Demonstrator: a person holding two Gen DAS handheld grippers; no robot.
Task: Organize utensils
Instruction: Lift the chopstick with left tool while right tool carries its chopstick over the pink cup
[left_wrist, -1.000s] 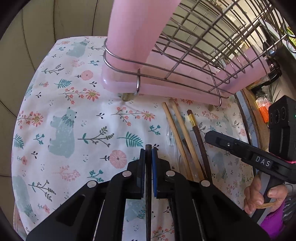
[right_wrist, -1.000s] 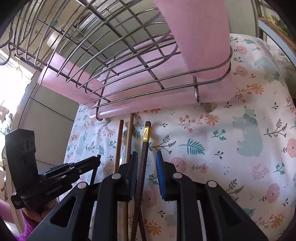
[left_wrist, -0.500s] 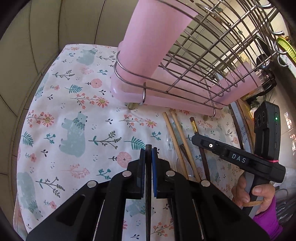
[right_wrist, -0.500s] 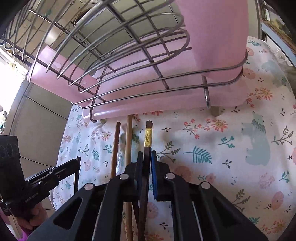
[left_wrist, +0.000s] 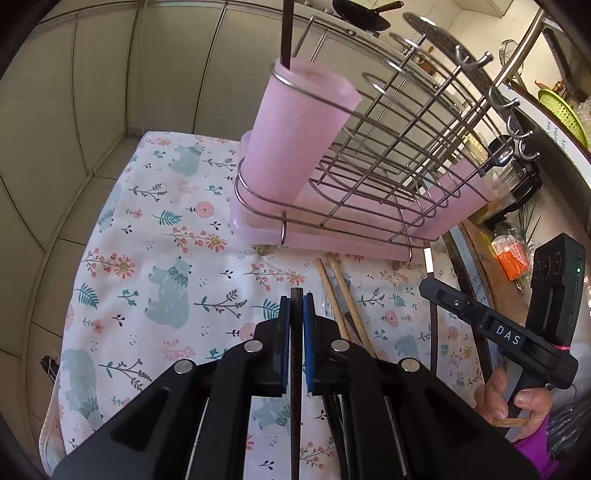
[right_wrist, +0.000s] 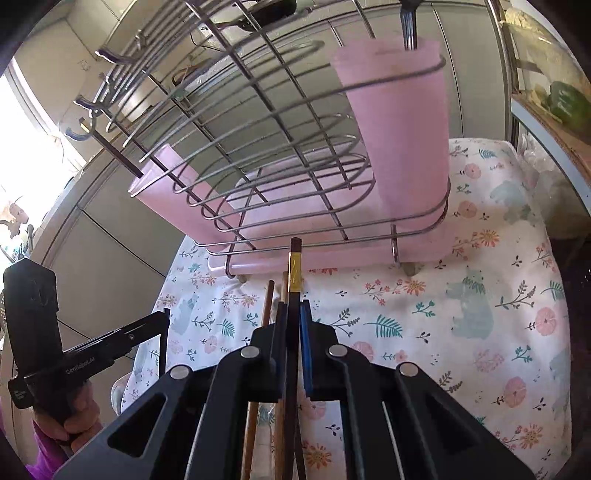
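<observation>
Right wrist view: my right gripper (right_wrist: 294, 317) is clamped on a dark chopstick with a gold band (right_wrist: 294, 269), its tip up near the foot of the wire rack (right_wrist: 266, 122); on the left wrist view my left gripper (left_wrist: 296, 314) is likewise clenched on a second dark chopstick (left_wrist: 295, 354). Outward, two light wooden chopsticks (left_wrist: 341, 299) lie loose on the floral cloth (left_wrist: 155, 258), just beside the rack's pink tray (left_wrist: 332, 236). I judge the job partly done: the pink holder cup (left_wrist: 295, 140) already carries one dark stick (left_wrist: 286, 33), with both held pieces and the loose pair left.
</observation>
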